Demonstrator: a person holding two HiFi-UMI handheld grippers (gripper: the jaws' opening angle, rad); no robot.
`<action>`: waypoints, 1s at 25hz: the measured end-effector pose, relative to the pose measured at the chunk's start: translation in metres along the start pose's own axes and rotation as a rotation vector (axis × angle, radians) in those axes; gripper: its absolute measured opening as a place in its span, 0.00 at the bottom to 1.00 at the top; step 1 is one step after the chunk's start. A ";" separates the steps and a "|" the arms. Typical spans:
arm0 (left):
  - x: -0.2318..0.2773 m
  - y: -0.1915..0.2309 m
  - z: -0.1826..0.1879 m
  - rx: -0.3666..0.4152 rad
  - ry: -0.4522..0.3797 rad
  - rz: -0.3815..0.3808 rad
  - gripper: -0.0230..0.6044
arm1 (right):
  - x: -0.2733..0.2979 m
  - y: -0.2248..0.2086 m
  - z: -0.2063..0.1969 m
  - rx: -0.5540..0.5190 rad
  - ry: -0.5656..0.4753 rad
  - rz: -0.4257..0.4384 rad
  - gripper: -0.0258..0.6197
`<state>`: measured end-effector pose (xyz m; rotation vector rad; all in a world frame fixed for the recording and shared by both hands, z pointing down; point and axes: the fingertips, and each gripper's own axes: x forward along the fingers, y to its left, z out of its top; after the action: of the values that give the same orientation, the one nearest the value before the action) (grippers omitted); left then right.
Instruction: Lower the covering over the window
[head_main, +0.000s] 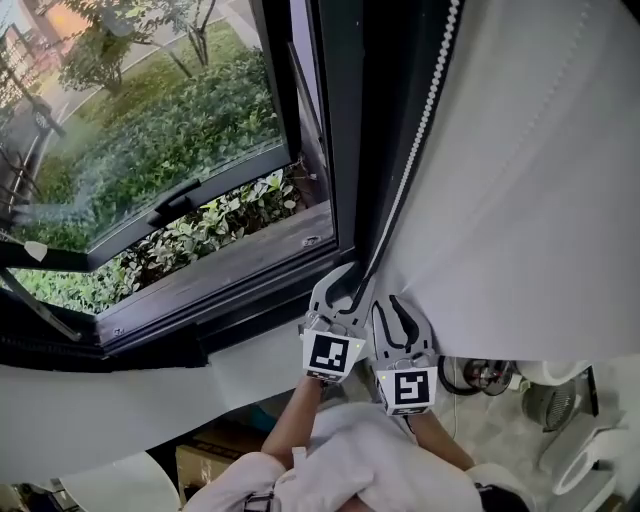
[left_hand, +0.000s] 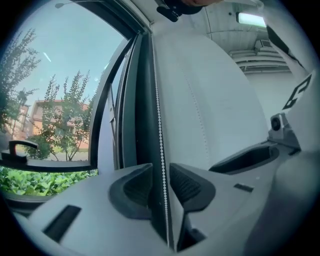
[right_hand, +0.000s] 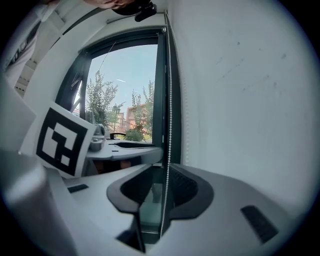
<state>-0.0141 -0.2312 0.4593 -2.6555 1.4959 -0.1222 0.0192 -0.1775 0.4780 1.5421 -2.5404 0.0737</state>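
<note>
The dark window sill (head_main: 215, 312) runs slantwise under the open sash. Beyond it a grey outer ledge (head_main: 240, 262) carries a small metal fitting (head_main: 311, 241) near its right end. Low at the right of the head view a pale, speckled floor (head_main: 492, 428) shows. On it lie a loop of black cable (head_main: 452, 382), a round grey ribbed thing (head_main: 545, 405) near the loop, and white objects (head_main: 590, 455) cut off by the edge, too partial to name. A brown box (head_main: 200, 464) sits low at the left, its footing hidden.

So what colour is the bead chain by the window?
White; the bead chain shows best in the left gripper view.
</note>
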 end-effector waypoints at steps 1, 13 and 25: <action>0.005 0.000 -0.001 0.000 0.006 0.000 0.22 | -0.001 0.000 0.000 0.000 0.000 -0.003 0.18; 0.036 0.001 -0.013 0.038 0.062 0.042 0.22 | -0.014 -0.001 0.006 -0.008 -0.025 -0.022 0.14; 0.027 0.000 -0.013 -0.009 0.048 0.010 0.07 | -0.030 0.004 0.015 -0.032 -0.027 -0.031 0.14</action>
<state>-0.0019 -0.2547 0.4730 -2.6704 1.5276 -0.1806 0.0276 -0.1516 0.4586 1.5804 -2.5241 0.0079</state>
